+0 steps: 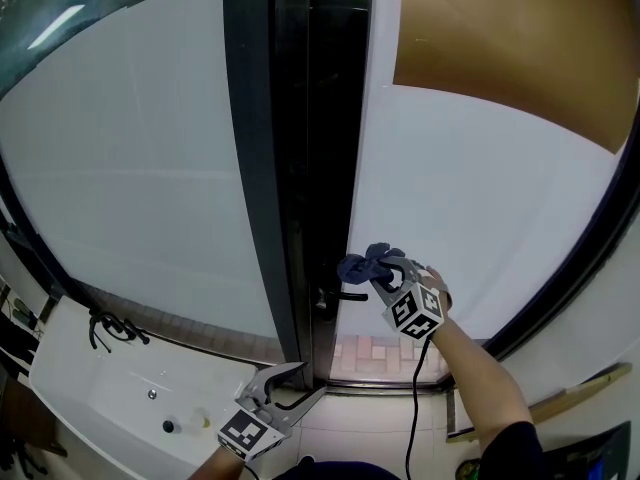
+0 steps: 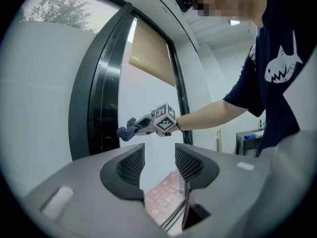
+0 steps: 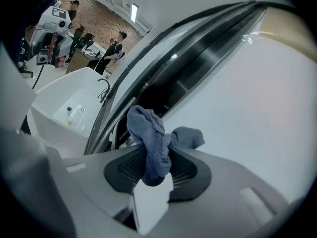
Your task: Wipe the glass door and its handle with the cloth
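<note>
The frosted glass door (image 1: pixel 470 218) stands to the right of a black frame (image 1: pixel 300 168), and its black lever handle (image 1: pixel 345 295) juts out near the door's edge. My right gripper (image 1: pixel 385 273) is shut on a crumpled blue cloth (image 1: pixel 365 263), held just above and right of the handle, close to the glass. In the right gripper view the cloth (image 3: pixel 153 143) bulges up out of the closed jaws of the right gripper (image 3: pixel 157 170). My left gripper (image 1: pixel 290 383) hangs low near the door's foot, open with nothing between its fingers; the left gripper (image 2: pixel 159 162) looks up at the cloth (image 2: pixel 126 130).
A white sink (image 1: pixel 110 388) with a black tap (image 1: pixel 105 328) sits at the lower left. A brown blind (image 1: pixel 520 38) covers the door's top right. Brick-patterned floor (image 1: pixel 375 353) shows at the threshold. A wooden strip (image 1: pixel 560 400) lies at the lower right.
</note>
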`<action>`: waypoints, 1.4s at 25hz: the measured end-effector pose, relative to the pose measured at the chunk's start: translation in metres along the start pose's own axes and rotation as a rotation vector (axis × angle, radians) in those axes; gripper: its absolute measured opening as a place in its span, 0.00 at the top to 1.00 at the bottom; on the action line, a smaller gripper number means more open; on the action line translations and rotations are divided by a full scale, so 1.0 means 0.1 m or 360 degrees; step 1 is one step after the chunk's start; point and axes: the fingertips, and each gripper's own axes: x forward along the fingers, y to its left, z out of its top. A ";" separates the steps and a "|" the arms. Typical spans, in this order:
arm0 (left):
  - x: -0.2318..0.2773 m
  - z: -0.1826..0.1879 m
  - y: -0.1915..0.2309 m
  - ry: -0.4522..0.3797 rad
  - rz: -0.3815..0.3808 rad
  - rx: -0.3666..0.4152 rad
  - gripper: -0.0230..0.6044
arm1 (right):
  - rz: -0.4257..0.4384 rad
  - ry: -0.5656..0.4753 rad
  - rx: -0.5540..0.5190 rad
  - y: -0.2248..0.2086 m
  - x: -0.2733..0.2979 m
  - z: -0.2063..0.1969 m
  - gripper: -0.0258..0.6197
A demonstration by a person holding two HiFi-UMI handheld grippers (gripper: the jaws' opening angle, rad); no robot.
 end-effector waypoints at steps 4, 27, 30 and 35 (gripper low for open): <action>0.09 0.10 -0.07 -0.0021 -0.0035 -0.0013 0.68 | -0.0025 0.0097 0.0031 -0.08 -0.19 -0.39 0.77; 0.21 -0.02 -0.18 0.0014 -0.0093 0.0025 0.68 | -0.0328 0.0317 0.0403 -0.67 -1.20 -1.64 0.76; 0.18 0.01 -0.14 0.0009 -0.0072 0.0021 0.68 | -0.0291 0.0151 0.0480 -0.60 -1.11 -1.21 0.76; 0.15 0.00 -0.08 0.0011 -0.0038 0.0020 0.64 | -0.0083 -0.0089 0.0550 -0.32 -0.74 -0.31 0.76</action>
